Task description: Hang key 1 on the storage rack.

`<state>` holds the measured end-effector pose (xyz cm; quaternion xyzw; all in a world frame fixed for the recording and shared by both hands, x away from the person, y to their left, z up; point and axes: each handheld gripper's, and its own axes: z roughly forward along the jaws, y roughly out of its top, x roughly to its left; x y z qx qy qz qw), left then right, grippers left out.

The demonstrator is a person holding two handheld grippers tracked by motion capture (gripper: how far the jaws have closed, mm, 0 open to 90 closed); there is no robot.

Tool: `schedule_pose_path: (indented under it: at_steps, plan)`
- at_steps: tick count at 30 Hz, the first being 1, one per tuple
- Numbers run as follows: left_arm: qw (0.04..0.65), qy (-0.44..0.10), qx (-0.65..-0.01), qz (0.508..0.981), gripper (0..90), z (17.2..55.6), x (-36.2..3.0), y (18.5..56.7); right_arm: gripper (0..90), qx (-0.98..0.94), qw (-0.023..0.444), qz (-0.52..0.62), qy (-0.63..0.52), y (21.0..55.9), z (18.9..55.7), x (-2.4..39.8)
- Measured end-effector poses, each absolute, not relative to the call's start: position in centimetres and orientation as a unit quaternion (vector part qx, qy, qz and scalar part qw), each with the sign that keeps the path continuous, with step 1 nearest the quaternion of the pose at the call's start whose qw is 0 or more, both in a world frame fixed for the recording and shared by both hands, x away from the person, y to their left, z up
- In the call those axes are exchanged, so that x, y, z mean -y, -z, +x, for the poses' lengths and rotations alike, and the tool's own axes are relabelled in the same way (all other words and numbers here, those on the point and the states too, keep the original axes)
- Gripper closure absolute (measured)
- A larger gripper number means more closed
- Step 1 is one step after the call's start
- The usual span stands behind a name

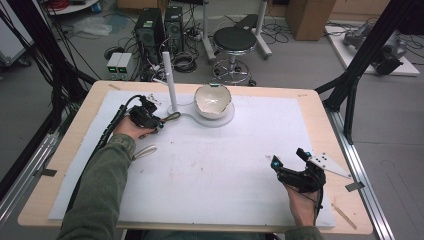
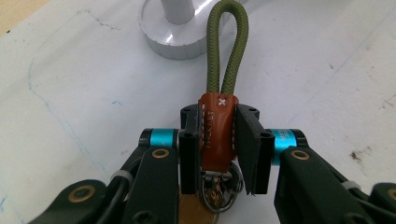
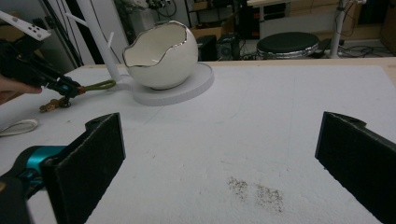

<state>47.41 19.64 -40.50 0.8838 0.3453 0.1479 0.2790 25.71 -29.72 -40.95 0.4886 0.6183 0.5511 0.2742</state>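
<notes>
From the high view we found the left gripper [image 1: 159, 121] just beside the base of the white stand [image 1: 170, 80], clamped on a keychain [image 1: 170, 118] whose green loop pointed toward that stand. The right gripper [image 1: 289, 160] rested well apart from the stand, near the table's front edge.

In the left gripper view the pads gripped the brown leather tab [image 2: 216, 130]; the olive cord loop [image 2: 227, 46] stood out toward the stand's round foot [image 2: 187, 35], and a metal ring [image 2: 219, 191] hung behind the jaws. We judged the keychain light and limp, the cord soft, and the stitched tab the firmest place to hold.

In the right gripper view the jaws stood wide apart, grasping nothing. The eggshell-shaped bowl [image 3: 161, 56] on the platter joined to the stand looked empty and fragile.
</notes>
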Motion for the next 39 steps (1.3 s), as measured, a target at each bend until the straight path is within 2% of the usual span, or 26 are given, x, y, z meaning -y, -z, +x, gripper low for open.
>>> schedule_pose_path:
  at_steps: [30, 39]
  plan:
    - [0.342, -0.178, -0.338, 0.859, 71.8, 44.6, -22.8, 33.0, 0.4, -0.621, 0.266, 0.488, -0.553, 41.0, 25.9, 29.6]
    - [0.374, -0.153, -0.339, 0.85, 71.8, 44.1, -23.8, 31.7, 0.4, -0.62, 0.265, 0.489, -0.553, 41.0, 25.9, 29.5]
